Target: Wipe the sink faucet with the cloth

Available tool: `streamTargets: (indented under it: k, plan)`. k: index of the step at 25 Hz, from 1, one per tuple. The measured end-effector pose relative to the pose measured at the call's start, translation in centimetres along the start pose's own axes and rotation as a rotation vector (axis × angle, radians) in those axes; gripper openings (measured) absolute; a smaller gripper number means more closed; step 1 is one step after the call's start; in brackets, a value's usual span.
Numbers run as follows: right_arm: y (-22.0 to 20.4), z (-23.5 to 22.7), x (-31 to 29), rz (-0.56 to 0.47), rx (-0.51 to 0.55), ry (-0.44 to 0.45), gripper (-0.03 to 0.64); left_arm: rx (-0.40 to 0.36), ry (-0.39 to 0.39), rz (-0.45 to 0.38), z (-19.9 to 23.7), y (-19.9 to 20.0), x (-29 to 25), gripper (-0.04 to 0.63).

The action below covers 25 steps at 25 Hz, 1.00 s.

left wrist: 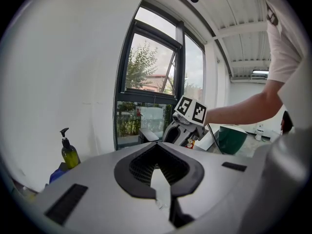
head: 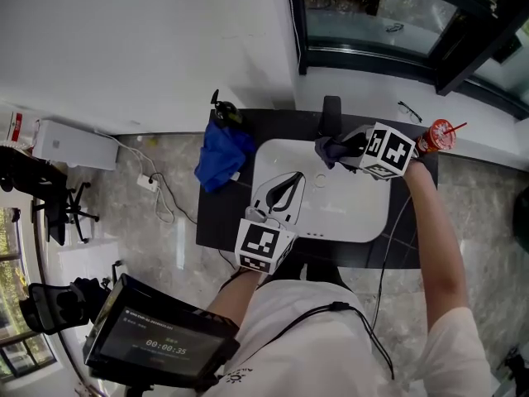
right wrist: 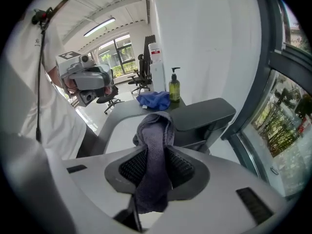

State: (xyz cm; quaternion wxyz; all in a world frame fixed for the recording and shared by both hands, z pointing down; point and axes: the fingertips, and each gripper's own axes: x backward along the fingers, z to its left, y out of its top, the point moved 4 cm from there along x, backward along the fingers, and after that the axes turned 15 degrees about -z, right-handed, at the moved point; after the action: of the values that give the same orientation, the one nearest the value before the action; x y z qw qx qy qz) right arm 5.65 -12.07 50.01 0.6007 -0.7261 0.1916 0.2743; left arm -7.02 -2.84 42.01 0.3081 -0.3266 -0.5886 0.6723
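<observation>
Grip looks sound: the right gripper (right wrist: 155,155) has its jaws clamped on a dark grey terry cloth (right wrist: 156,126). It is pinched across the middle, so a folded hump stands out past the tips and a tail hangs back beneath them. That hump sits just in front of the flat-topped dark grey sink faucet (right wrist: 204,112), at the near end of its spout. Whether it touches I can't tell from either angle. The left gripper (left wrist: 157,150) is well back from the faucet, over the front edge of the white moulded sink basin (head: 355,213). Its jaw tips are drawn together with nothing between them.

To my eye the cloth will handle as light, limp and a little grabby. It has no stiffness, so it only pushes where the jaws back it. The loose hump will likely fold over and drag rather than scrub unless pressed in close. A hold nearer the working end would, I'd guess, serve better along the spout's edges. The present pinch looks secure enough not to slip.

The faucet looks rigid, smooth and fixed, so it should take firm rubbing, though the hard jaw tips could knock it if the padding bunches aside. A crumpled blue rag (right wrist: 153,100) and a yellow-green pump bottle (right wrist: 174,87) sit off to the faucet's side, well apart from it.
</observation>
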Motion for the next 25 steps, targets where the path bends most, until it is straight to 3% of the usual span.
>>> streamTargets:
  k: [10, 19, 23, 25]
  plan:
    - [-0.5, -5.3, 2.0, -0.074, -0.051, -0.28, 0.115, -0.013, 0.003, -0.002, 0.4, 0.2, -0.2, -0.006]
    - [-4.7, -5.1, 6.6, -0.103, -0.171, -0.412, 0.115, -0.01, -0.022, -0.01, -0.2, 0.4, -0.3, -0.008]
    - [-3.9, -4.4, 8.8, -0.145, -0.143, -0.452, 0.115, -0.013, -0.038, -0.008, -0.6, 0.2, -0.1, -0.006]
    - [-1.8, -3.2, 9.2, -0.215, -0.1, -0.409, 0.115, -0.01, -0.043, -0.009, -0.8, 0.3, -0.1, -0.006]
